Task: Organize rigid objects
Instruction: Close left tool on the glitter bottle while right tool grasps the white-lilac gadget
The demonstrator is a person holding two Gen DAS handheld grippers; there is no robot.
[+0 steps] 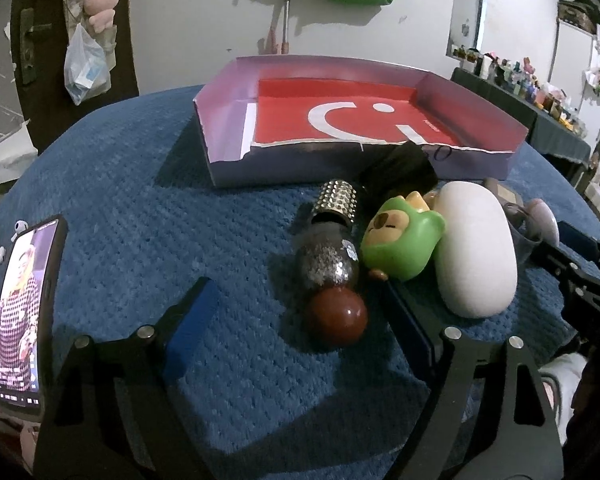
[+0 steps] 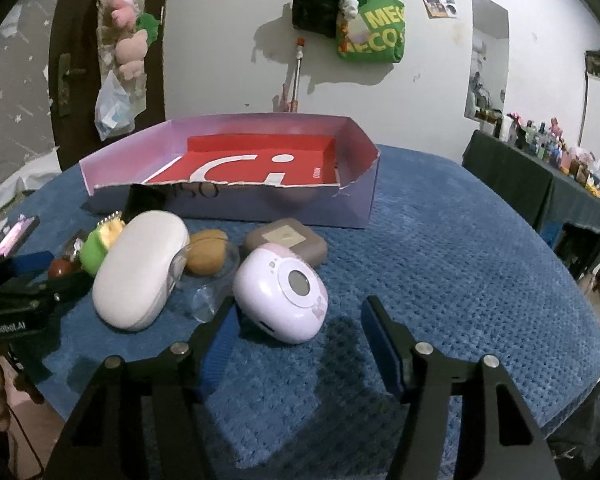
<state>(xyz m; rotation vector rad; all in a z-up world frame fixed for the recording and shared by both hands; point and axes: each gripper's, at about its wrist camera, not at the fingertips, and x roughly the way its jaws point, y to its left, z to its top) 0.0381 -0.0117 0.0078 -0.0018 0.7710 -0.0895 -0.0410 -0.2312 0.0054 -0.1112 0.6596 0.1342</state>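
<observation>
On the blue cloth lies a dark glitter bottle point(image 1: 332, 256) with a studded silver top and a red-brown ball end point(image 1: 336, 316). My left gripper point(image 1: 296, 296) stands open around that ball end, with clear room on the left side. Beside the bottle are a green toy figure point(image 1: 404, 240) and a white oval case point(image 1: 476, 248). A pink rounded gadget with a round window point(image 2: 280, 300) sits between the fingers of my right gripper point(image 2: 300, 308). That gripper is open: the left pad is close to the gadget and the right pad stands apart.
A shallow purple box with a red floor point(image 1: 228, 168) stands at the back of the cloth. A taupe square case point(image 2: 286, 244) and a brown lump in a clear cup point(image 2: 206, 258) lie near the gadget. A lit phone point(image 1: 20, 312) lies at the left edge.
</observation>
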